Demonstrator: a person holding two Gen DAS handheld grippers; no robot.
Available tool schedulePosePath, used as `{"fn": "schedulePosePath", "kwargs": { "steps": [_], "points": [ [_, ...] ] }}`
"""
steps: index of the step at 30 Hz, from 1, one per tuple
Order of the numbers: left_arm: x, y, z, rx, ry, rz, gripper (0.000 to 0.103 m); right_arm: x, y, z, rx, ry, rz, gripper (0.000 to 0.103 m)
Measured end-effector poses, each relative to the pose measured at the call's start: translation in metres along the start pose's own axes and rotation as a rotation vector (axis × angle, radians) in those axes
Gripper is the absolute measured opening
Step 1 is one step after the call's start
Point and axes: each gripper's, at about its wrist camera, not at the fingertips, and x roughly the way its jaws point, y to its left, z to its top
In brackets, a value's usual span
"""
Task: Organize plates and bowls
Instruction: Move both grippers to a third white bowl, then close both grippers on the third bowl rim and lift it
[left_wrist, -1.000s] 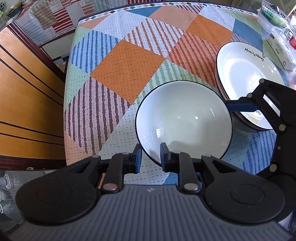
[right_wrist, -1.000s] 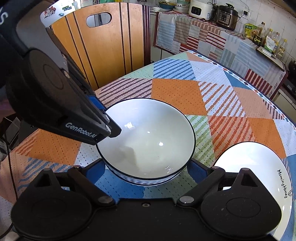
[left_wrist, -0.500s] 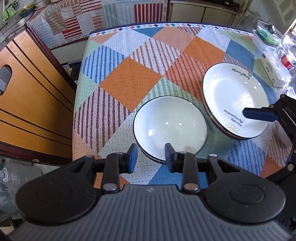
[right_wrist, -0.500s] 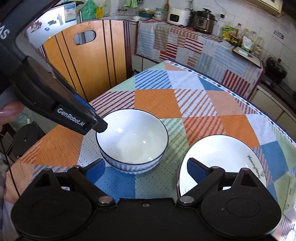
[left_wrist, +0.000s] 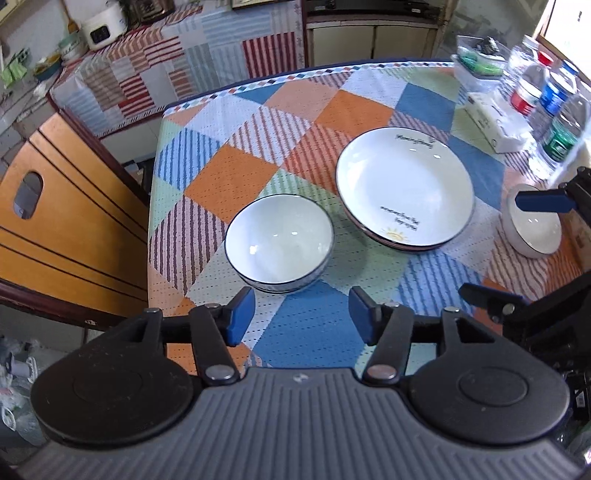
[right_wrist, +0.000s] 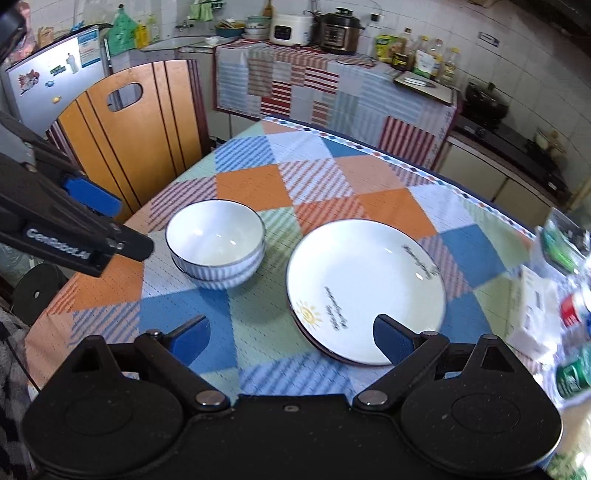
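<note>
Two white bowls with dark rims sit nested as one stack (left_wrist: 279, 243) (right_wrist: 216, 243) on the patchwork tablecloth. Beside them lies a stack of white plates (left_wrist: 404, 188) (right_wrist: 365, 288) with printed writing and a sun. A third small bowl (left_wrist: 535, 229) stands further right. My left gripper (left_wrist: 301, 314) (right_wrist: 125, 225) hovers above and short of the bowl stack, its jaws opening with nothing between them. My right gripper (right_wrist: 291, 328) (left_wrist: 489, 245) hangs wide open over the cloth between the bowls and the plates, holding nothing.
A wooden chair (right_wrist: 136, 136) stands at the table's left edge. Water bottles (left_wrist: 546, 96), a tissue box (left_wrist: 495, 122) and a clear plastic container (left_wrist: 476, 70) crowd the far right of the table. A cloth-covered counter (right_wrist: 325, 92) with cookers lies beyond.
Both grippers have lifted and drawn back from the bowl stack, which now looks smaller and stays on the cloth. The left jaws have spread from nearly shut to well apart.
</note>
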Motion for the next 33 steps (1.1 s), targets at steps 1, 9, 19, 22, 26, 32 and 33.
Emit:
{"fn": "schedulePosePath", "kwargs": {
  "steps": [1,9,19,22,26,32,33],
  "points": [
    [-0.006,-0.007,0.0,0.012,-0.004,0.004,0.057,-0.005,-0.004,-0.005,0.006,0.0,-0.001,0.097],
    [-0.03,-0.056,0.0,0.058,-0.007,-0.051,0.064,-0.038,-0.033,-0.036,0.036,-0.002,-0.053,0.097],
    [-0.004,-0.121,0.008,0.129,0.046,-0.093,0.065,-0.043,-0.077,-0.082,0.099,0.076,-0.107,0.097],
    [0.008,-0.139,0.014,0.14,0.06,-0.115,0.066,-0.037,-0.091,-0.095,0.125,0.105,-0.113,0.097],
    [0.023,-0.16,0.024,0.147,0.078,-0.141,0.066,-0.025,-0.108,-0.109,0.151,0.144,-0.129,0.097],
    [0.053,-0.19,0.038,0.151,0.113,-0.187,0.066,-0.004,-0.135,-0.13,0.216,0.163,-0.125,0.097],
    [0.057,-0.194,0.04,0.148,0.118,-0.193,0.066,0.0,-0.137,-0.133,0.224,0.169,-0.122,0.097]
  ]
}}
